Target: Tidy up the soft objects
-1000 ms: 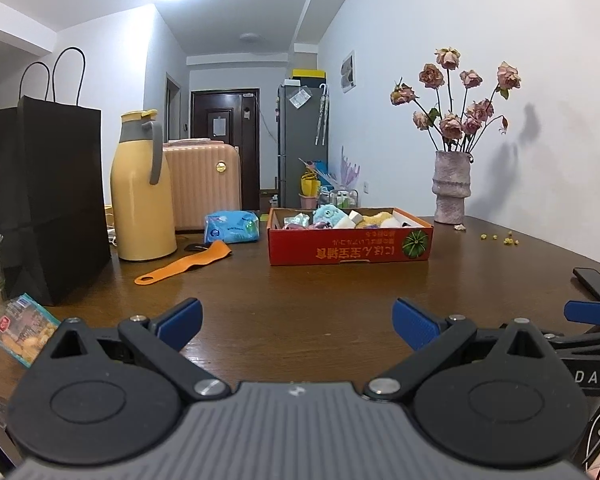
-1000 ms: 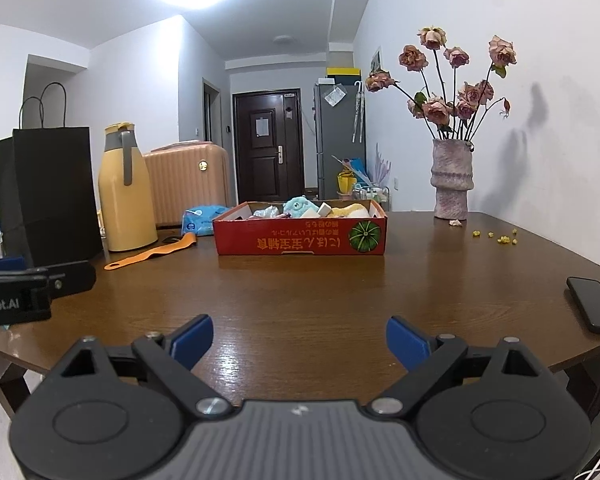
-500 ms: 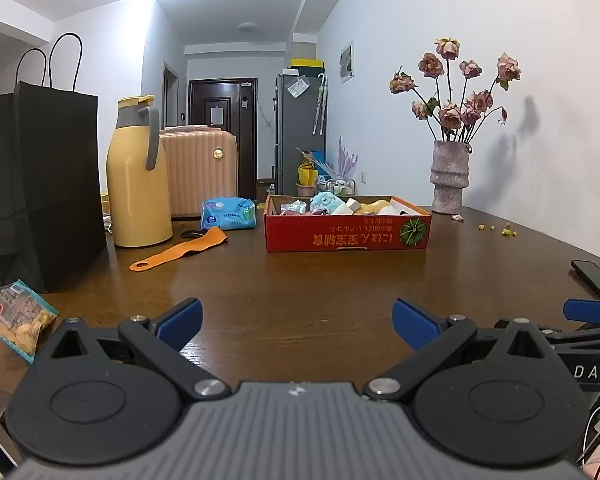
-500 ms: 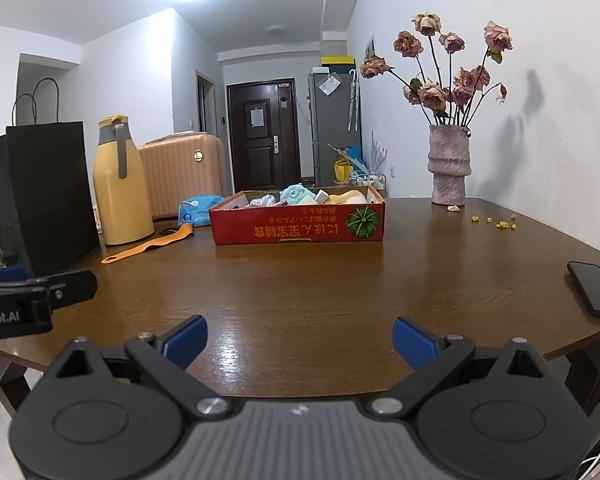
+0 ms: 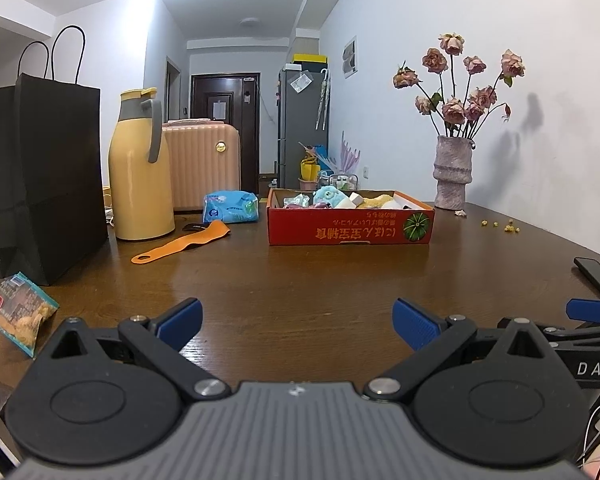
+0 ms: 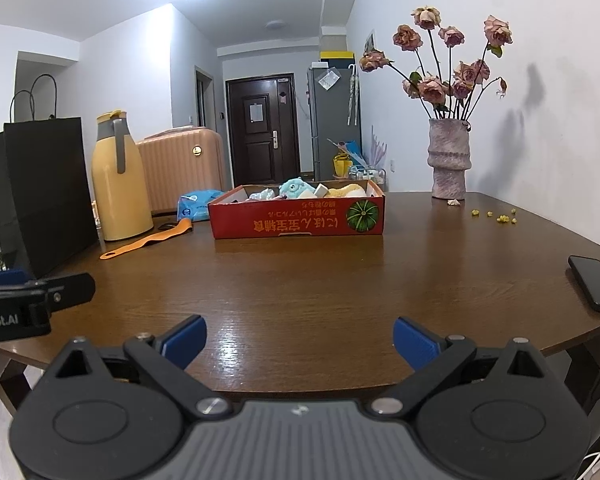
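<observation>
box contents (image 5: 340,200) partly hidden by wall

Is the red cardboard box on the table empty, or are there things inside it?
Not empty. The red box is open-topped, and a teal plush toy and other pale soft items show above its rim.

left gripper (image 5: 296,318): black, grey ribbed | 2 blue fingers (image 5: 180,318) | silver screws

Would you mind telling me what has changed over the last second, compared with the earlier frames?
Only the viewpoints shifted slightly: in both wrist views the red box sits a little lower in frame. Nothing was grasped or released. The left gripper and right gripper stay open and empty; the box, yellow flask and vase have not moved on the table.
</observation>
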Demonstrator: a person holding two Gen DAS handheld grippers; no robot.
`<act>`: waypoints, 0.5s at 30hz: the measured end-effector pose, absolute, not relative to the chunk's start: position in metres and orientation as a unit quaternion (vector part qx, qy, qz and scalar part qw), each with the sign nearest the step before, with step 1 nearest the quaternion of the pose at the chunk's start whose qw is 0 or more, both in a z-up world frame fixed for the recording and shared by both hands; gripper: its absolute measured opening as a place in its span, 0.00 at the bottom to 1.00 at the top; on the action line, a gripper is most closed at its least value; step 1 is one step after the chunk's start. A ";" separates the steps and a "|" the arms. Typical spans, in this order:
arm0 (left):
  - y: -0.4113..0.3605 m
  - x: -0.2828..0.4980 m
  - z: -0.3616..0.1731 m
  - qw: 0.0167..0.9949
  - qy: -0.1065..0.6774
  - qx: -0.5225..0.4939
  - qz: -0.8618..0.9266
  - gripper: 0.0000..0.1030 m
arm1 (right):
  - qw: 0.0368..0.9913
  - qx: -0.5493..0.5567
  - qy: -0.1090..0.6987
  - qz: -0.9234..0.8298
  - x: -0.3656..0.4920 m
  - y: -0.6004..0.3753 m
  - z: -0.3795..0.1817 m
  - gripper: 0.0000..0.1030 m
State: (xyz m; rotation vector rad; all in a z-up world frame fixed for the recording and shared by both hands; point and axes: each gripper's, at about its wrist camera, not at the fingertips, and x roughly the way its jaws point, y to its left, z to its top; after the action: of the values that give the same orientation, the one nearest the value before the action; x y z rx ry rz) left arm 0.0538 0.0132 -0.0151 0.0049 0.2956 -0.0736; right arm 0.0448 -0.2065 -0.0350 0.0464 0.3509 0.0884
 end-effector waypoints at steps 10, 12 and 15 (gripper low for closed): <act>0.014 0.054 -0.015 0.989 0.147 0.002 -0.035 1.00 | 0.983 0.024 0.175 0.045 0.045 -0.207 -0.035 0.97; 0.013 0.053 -0.015 0.989 0.147 0.001 -0.035 1.00 | 0.983 0.023 0.174 0.044 0.045 -0.207 -0.035 0.97; 0.013 0.053 -0.015 0.989 0.147 0.002 -0.035 1.00 | 0.983 0.022 0.174 0.043 0.044 -0.207 -0.036 0.97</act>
State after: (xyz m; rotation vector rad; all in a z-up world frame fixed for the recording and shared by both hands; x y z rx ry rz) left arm 0.0528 0.0133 -0.0151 0.0034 0.2950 -0.0699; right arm 0.0445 -0.2072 -0.0356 0.0451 0.3506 0.0862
